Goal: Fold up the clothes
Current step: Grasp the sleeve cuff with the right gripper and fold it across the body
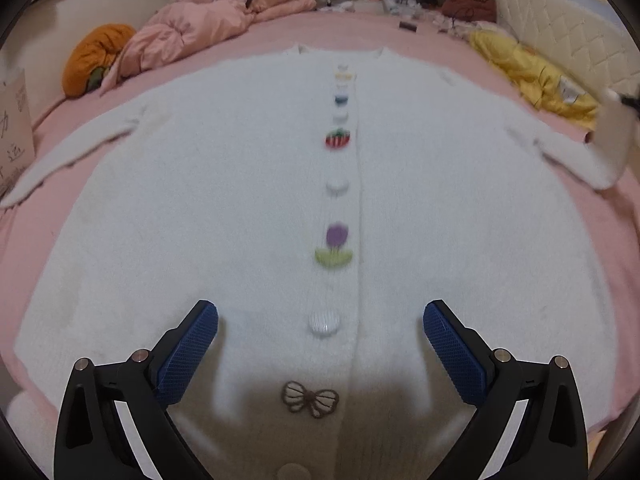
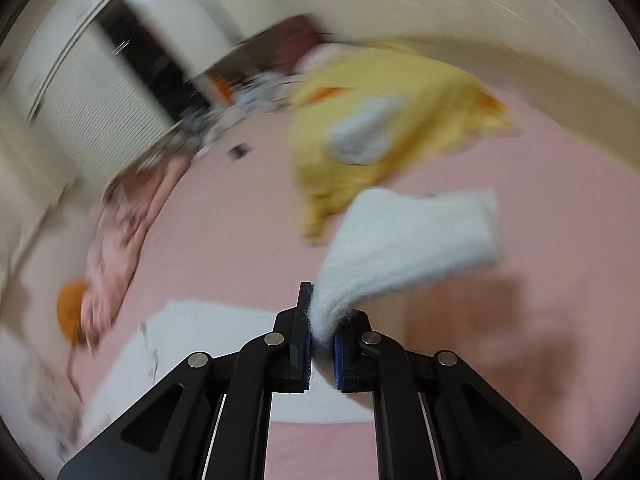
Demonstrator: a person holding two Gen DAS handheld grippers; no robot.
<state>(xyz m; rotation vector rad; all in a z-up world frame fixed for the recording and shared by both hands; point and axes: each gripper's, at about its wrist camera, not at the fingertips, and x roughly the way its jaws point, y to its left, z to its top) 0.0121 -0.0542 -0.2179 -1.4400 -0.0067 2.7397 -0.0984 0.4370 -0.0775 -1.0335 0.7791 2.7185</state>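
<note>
My left gripper is wide open, hovering low over the hem end of the white cardigan, one blue pad on each side of the button strip and touching nothing. My right gripper is clamped on the end of the cardigan's sleeve, with the fuzzy white cuff sticking up out of the pinch and flopping over to the right, lifted off the bed.

The cardigan is spread flat and buttoned up on the pink bed sheet, collar at the far end. Down the middle there's a row of buttons, including a strawberry button, a purple tulip patch and a brown bow near the hem. The other sleeve lies out flat to the left.

Around it: a yellow garment bunched up at the right by the padded headboard, a pink duvet heaped at the far left, and an orange pumpkin cushion beside it. The right wrist view is really smeary, so I can't make out much else there.
</note>
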